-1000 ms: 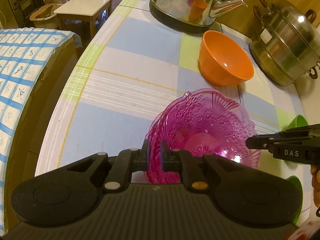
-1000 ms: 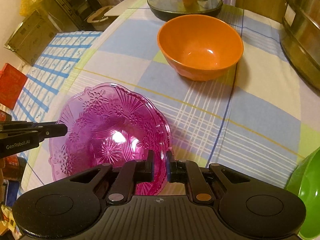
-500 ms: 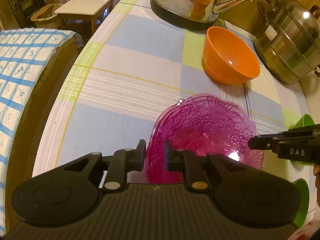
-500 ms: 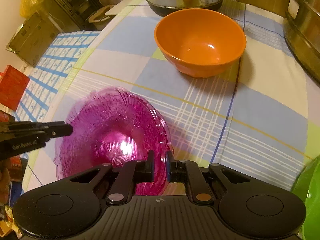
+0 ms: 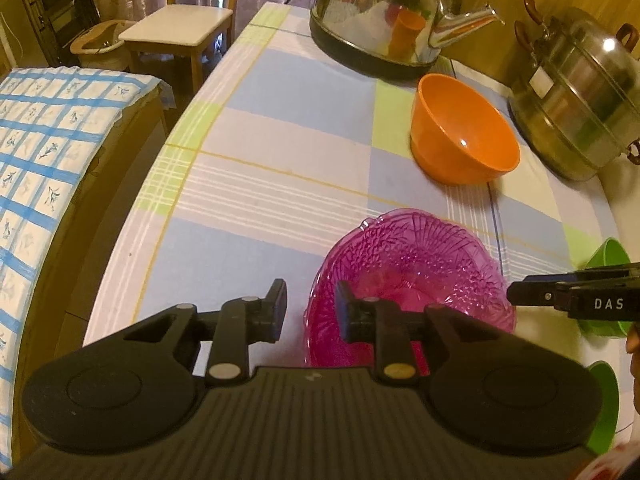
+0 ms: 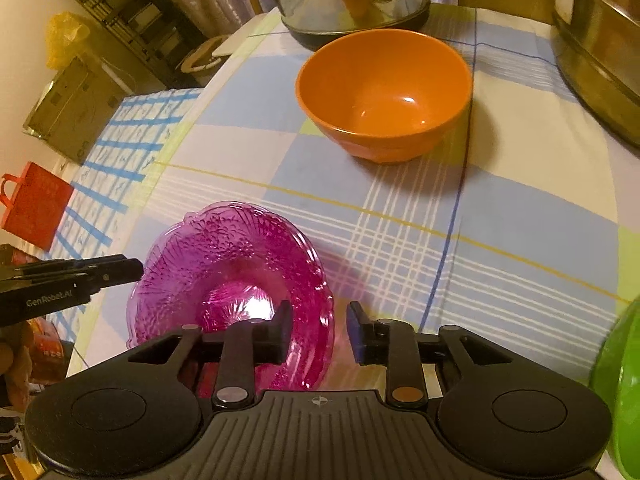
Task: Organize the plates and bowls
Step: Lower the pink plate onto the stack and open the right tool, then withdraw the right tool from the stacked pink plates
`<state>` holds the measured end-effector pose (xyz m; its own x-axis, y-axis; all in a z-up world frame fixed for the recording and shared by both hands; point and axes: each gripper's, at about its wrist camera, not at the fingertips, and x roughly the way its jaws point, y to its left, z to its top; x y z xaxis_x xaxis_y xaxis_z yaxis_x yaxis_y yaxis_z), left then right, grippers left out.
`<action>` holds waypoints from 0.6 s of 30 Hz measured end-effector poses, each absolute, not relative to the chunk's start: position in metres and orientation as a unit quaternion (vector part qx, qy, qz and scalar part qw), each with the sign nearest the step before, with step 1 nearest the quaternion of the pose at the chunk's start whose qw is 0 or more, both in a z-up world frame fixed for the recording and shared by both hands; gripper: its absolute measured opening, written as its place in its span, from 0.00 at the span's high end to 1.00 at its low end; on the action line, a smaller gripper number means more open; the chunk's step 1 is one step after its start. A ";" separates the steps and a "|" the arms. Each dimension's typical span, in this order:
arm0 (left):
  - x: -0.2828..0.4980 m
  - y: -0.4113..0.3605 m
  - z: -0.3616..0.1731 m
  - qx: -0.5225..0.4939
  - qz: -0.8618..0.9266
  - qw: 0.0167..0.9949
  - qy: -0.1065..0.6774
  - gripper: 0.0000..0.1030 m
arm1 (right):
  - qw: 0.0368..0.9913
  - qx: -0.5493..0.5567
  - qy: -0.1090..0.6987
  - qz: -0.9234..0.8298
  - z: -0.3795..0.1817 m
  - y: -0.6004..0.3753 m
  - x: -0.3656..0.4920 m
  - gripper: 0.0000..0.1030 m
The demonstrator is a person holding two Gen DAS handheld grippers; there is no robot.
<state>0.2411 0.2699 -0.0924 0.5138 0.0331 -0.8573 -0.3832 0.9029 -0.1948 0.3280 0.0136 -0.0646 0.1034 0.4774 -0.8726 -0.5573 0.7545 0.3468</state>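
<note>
**Both grippers letting go of the pink glass bowl**

Far left, off the desk: a bed (image 5: 48, 152) with blue-check cover, and a wooden chair (image 5: 176, 36) behind it. Not part of the task.

Left hand-held gripper (image 5: 308, 312): jaws have just been opening and now stand at a narrow gap. The near left rim of the pink cut-glass bowl (image 5: 412, 280) sits between them, but the pads look clear of it, so no grip.

The bowl rests upright on the checked tablecloth of the desk (image 5: 260, 184), near its front edge. Judged as just set down; being wide, it was likely held at both rims to keep it level.

Right hand-held gripper (image 6: 318, 330): jaws have just been opening too, narrow gap, the bowl's right rim inside it with daylight on the outer side. Released, as far as I can tell.

Further back and right: orange bowl (image 6: 384, 92), upright and empty, well apart from the pink one, just in front of a steel kettle (image 5: 392, 12). A steel steamer pot (image 5: 576, 96) stands at the right. Green bowls (image 5: 604, 284) at the right edge, partly cut off.

Likely next: pull both grippers back, then gather the bowls, perhaps by nesting.
</note>
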 end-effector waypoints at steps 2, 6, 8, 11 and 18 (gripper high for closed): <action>0.237 0.269 -0.088 -0.184 0.125 0.854 0.471 0.78 | 0.746 -0.033 0.568 0.345 -0.060 0.010 0.326 0.70; 0.228 0.263 -0.078 -0.184 0.127 0.861 0.458 0.76 | 0.754 -0.029 0.560 0.343 -0.049 0.002 0.319 0.68; 0.223 0.258 -0.073 -0.180 0.124 0.864 0.452 0.72 | 0.758 -0.030 0.554 0.343 -0.043 -0.001 0.312 0.67; 0.214 0.250 -0.064 -0.179 0.121 0.870 0.442 0.68 | 0.764 -0.025 0.547 0.342 -0.034 -0.008 0.301 0.64; 0.185 0.224 -0.039 -0.172 0.113 0.885 0.418 0.49 | 0.785 -0.009 0.527 0.325 -0.008 -0.026 0.265 0.43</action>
<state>0.1850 0.2244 -0.0390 0.6244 0.0560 -0.7791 -0.3439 0.9152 -0.2098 0.2654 -0.0262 -0.0077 0.2326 0.5005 -0.8339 -0.5200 0.7886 0.3282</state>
